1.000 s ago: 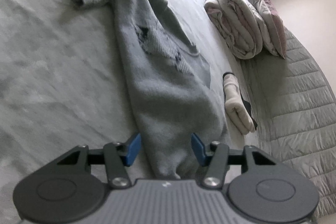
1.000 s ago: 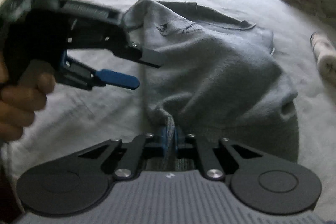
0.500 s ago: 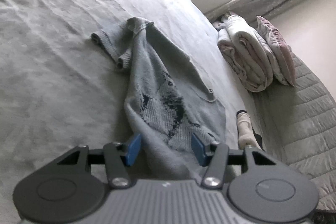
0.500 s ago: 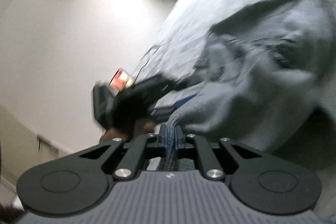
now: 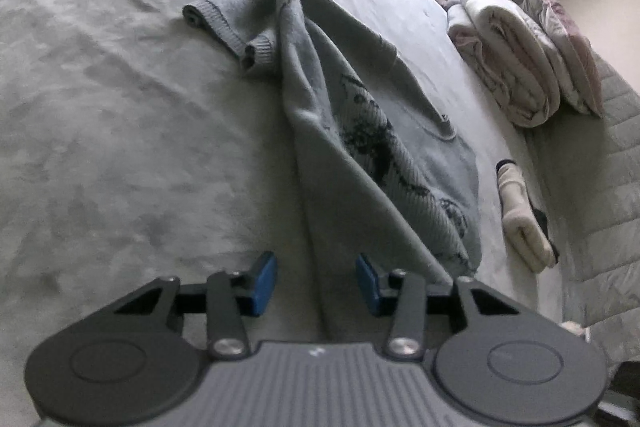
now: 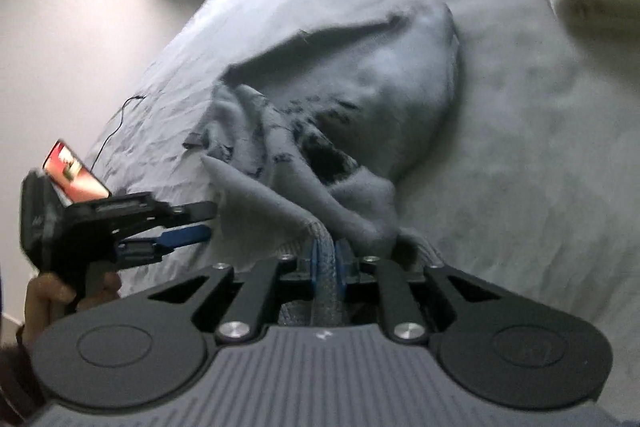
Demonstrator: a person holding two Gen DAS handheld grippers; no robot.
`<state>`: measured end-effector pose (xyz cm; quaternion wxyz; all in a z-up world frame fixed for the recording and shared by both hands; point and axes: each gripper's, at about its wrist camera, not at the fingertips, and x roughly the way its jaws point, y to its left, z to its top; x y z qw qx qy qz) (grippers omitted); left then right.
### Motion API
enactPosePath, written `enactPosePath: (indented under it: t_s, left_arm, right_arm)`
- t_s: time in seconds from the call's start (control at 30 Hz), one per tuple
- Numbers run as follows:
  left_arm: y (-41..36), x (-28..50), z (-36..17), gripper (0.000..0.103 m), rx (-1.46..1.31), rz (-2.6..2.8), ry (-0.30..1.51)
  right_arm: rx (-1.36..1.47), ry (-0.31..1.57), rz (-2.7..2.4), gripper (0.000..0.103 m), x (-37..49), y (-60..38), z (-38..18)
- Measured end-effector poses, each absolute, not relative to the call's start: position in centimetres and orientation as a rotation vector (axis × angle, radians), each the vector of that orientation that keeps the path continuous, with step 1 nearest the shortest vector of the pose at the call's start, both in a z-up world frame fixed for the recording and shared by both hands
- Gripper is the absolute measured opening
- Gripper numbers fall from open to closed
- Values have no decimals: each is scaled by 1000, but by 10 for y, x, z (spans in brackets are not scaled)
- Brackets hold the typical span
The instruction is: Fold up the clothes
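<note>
Left wrist view, left to right. The grey bedsheet [image 5: 120,147] filled the left half of the frame. The grey sweater [image 5: 360,115] lay from upper centre down to the lower centre, its cuffs bunched at the upper end and its near edge drawn taut toward the camera. Compared with a second before, more of the garment was seen stretched out and farther from the lens. The left gripper [image 5: 316,281] had just been closing; a fold of sweater ran between its fingers [image 5: 264,281], yet a gap showed on both sides, so the fabric was not yet pinched. At right, folded bedding [image 5: 508,51], a pillow [image 5: 564,43] and a rolled pale garment [image 5: 520,215] were noted beside the quilted headboard [image 5: 600,187].

Right wrist view, left to right. At lower left a hand [image 6: 60,291] was seen holding the left gripper [image 6: 188,227], level and pointed at the sweater's edge [image 6: 256,199]. In the lower centre the right gripper [image 6: 326,255] was clamped on the ribbed hem, though its fingers had just been easing apart slightly. The sweater body [image 6: 380,83] was spread on the bed toward upper right.

Judgement: the hem was being lifted and tensioned for a fold; a second hold by the left gripper seemed to be the step in hand.
</note>
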<state>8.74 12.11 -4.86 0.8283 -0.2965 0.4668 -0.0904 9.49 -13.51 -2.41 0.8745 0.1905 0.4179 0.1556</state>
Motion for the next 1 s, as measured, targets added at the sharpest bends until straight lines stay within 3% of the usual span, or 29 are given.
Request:
enactPosePath:
  t_s: [0.07, 0.1, 0.17, 0.27, 0.4, 0.5, 0.53, 0.6, 1.0]
  left_arm:
    - [115, 88, -49, 37, -610, -199, 992]
    - [113, 88, -50, 36, -605, -202, 992]
    - [109, 88, -51, 36, -598, -206, 990]
    - [106, 89, -52, 29, -597, -204, 987]
    - [102, 90, -55, 7, -587, -207, 987]
    - [100, 87, -53, 4, -568, -200, 976]
    - [101, 86, -50, 4, -561, -199, 969]
    - [103, 83, -45, 4, -549, -200, 957]
    - [145, 65, -13, 3, -477, -176, 869]
  right_arm:
    - [350, 837, 367, 21, 87, -127, -17]
    - [327, 822, 390, 36, 84, -123, -15]
    - [285, 796, 442, 44, 79, -112, -11]
    - [195, 796, 529, 44, 75, -87, -11]
    - [21, 836, 590, 44, 70, -51, -25]
    - [-126, 871, 578, 44, 69, -31, -42]
    - [-167, 876, 570, 42, 69, -28, -47]
    - [-234, 868, 564, 12, 69, -22, -53]
    - [174, 873, 858, 12, 87, -11, -23]
